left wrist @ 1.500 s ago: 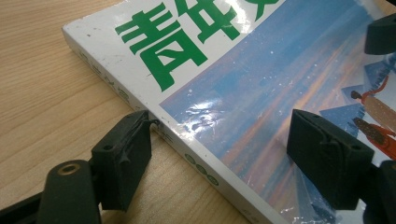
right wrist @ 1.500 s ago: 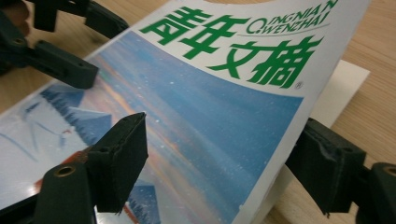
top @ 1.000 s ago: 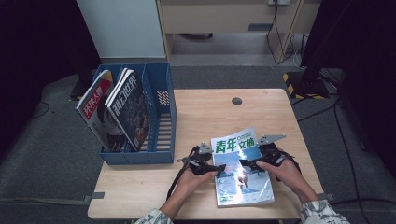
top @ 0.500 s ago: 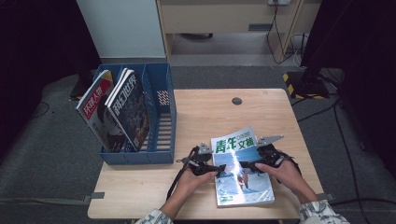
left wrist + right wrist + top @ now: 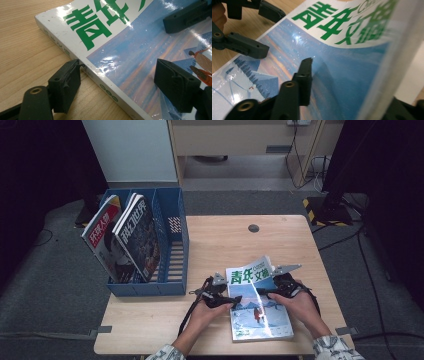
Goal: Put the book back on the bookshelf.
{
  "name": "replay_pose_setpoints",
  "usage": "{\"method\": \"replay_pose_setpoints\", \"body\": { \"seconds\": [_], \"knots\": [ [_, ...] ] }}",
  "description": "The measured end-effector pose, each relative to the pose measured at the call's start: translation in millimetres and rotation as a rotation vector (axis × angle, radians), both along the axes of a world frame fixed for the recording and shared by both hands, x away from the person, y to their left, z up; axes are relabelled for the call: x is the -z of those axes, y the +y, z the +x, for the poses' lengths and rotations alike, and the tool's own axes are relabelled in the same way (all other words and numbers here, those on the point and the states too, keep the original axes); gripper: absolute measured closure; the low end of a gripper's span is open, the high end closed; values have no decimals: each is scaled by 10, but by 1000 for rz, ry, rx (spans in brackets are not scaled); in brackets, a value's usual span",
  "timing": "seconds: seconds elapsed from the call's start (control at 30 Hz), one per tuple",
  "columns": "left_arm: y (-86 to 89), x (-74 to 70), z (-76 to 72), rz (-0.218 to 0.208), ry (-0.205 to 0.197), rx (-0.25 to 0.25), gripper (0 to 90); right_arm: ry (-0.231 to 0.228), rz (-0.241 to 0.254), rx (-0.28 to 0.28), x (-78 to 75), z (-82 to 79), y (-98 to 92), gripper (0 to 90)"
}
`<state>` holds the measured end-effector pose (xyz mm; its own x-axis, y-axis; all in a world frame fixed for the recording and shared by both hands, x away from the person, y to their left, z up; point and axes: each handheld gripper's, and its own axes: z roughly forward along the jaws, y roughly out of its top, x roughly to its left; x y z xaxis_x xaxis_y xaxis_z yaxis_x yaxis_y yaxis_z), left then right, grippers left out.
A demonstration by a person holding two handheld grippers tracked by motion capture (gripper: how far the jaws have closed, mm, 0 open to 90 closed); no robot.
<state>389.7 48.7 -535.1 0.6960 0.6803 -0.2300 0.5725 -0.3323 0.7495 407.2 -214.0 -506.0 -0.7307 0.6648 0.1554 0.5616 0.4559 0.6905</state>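
Observation:
A magazine (image 5: pixel 257 312) with green characters on a blue snow-scene cover lies on the wooden table (image 5: pixel 220 240) near its front edge. My left gripper (image 5: pixel 235 300) (image 5: pixel 120 82) is open at the magazine's (image 5: pixel 125 45) spine. One jaw stands on the table against the spine and the other hovers over the cover. My right gripper (image 5: pixel 262 292) (image 5: pixel 354 85) has just been closing and is shut on the magazine's (image 5: pixel 287 57) right edge, which curls upward. One jaw lies on top of the cover, the other mostly hidden beneath it.
A blue file rack (image 5: pixel 175 245) stands at the table's left, with two upright magazines (image 5: pixel 135 237) leaning in its left compartments. A round dark cap (image 5: pixel 254 228) sits in the tabletop farther back. Bare wood stretches behind the magazine.
The right gripper's jaws have closed onto the magazine's right edge, and that edge now bends up more. Both hands have hardly shifted.

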Motion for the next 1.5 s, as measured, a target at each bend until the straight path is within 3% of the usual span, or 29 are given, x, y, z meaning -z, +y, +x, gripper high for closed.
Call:
{"method": "replay_pose_setpoints", "body": {
  "seconds": [0.13, 0.33, 0.6, 0.83, 0.97, 1.17, 1.33, 1.5],
  "knots": [
    [3, 3, 4, -2, -2, 3, 202, -29, 40, 4, -64, -32, -22, 782],
    [5, 9, 16, -6, -3, 0, 183, -73, 70, -14, -135, -75, -16, 856],
    [29, 14, 43, -32, 14, -7, 135, -132, 73, -26, -236, -134, 13, 870],
    [68, 23, 78, -99, 58, -5, 98, -175, 85, -39, -320, -184, -7, 870],
    [41, 29, 76, -127, 81, 49, 98, -195, 101, -36, -356, -196, -24, 870],
    [-36, 38, 57, -142, 88, 108, 115, -205, 132, -16, -369, -174, -74, 870],
    [-21, 40, 69, -151, 94, 95, 148, -187, 152, -11, -303, -141, -116, 862],
    [-41, 35, 52, -140, 88, 67, 171, -166, 137, 9, -203, -89, -163, 807]
  ]
}}
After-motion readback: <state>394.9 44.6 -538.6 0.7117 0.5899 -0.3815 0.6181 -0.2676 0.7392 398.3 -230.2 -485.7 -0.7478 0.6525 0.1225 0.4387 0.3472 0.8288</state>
